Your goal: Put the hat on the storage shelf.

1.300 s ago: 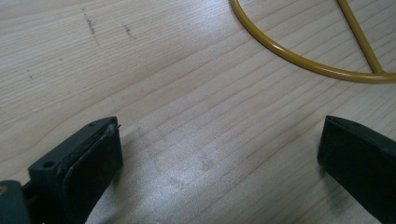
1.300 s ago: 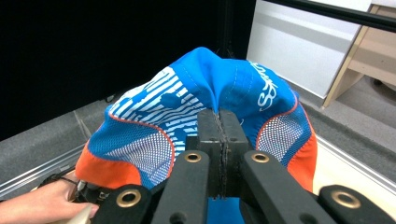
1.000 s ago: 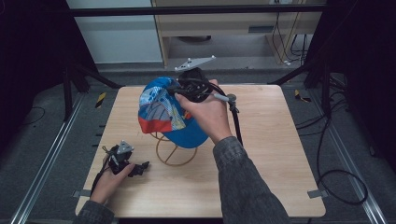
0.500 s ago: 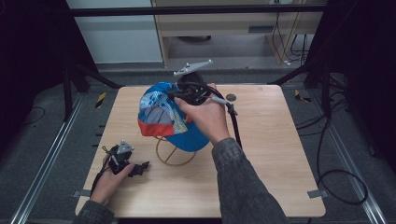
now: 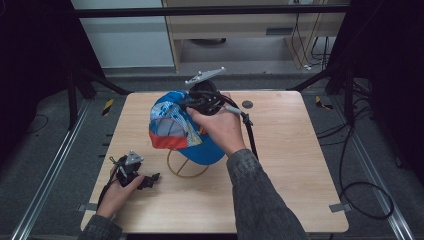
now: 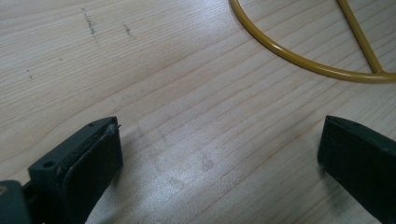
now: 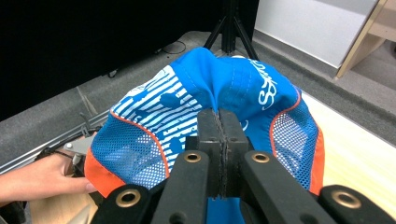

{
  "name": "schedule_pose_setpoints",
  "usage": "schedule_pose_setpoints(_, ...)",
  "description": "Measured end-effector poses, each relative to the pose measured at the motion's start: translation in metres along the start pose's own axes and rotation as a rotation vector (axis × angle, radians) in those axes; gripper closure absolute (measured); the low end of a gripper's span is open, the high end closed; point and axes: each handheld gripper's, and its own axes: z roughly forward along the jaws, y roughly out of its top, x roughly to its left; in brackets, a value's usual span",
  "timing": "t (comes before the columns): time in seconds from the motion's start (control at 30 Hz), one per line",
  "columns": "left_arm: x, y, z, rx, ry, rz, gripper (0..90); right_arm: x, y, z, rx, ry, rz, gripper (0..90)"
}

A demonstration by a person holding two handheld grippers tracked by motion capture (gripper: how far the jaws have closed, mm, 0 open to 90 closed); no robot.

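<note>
I see the wood table mid-frame, small dark disc upper-center, pale cabinet top left.

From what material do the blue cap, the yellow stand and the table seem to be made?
The blue cap looks like thin fabric with mesh side panels: it puckers where the right gripper pinches it, and small holes show. The yellow stand seems to be painted metal wire: thin, round, glossy. The table looks like pale wood or a wood veneer, with visible grain and a dull sheen.

Right gripper pinched, left gripper agape.
</note>
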Motion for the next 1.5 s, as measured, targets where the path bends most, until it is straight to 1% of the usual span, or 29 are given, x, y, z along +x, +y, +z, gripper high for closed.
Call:
schedule_pose_setpoints(0.6,0.0,0.0,0.0,0.0,0.0,0.0,0.0,0.0013,-0.0015,0.0038,0.018,-0.003,-0.002,89.8)
schedule_pose_setpoints(0.87,0.0,0.0,0.0,0.0,0.0,0.0,0.0,-0.001,-0.0042,0.005,0.014,0.0,0.014,89.3)
schedule_pose_setpoints(1.0,0.0,0.0,0.0,0.0,0.0,0.0,0.0,-0.0011,-0.0043,0.0048,0.015,-0.002,0.011,88.9)
schedule_pose_setpoints(1.23,0.0,0.0,0.0,0.0,0.0,0.0,0.0,-0.0014,-0.0055,0.0041,0.016,0.0,0.016,86.5)
schedule_pose_setpoints(1.33,0.0,0.0,0.0,0.0,0.0,0.0,0.0,-0.0011,-0.0054,0.0033,0.011,0.002,0.017,84.1)
schedule_pose_setpoints(1.5,0.0,0.0,0.0,0.0,0.0,0.0,0.0,-0.0003,-0.0061,0.0021,0.01,0.002,0.013,83.4)
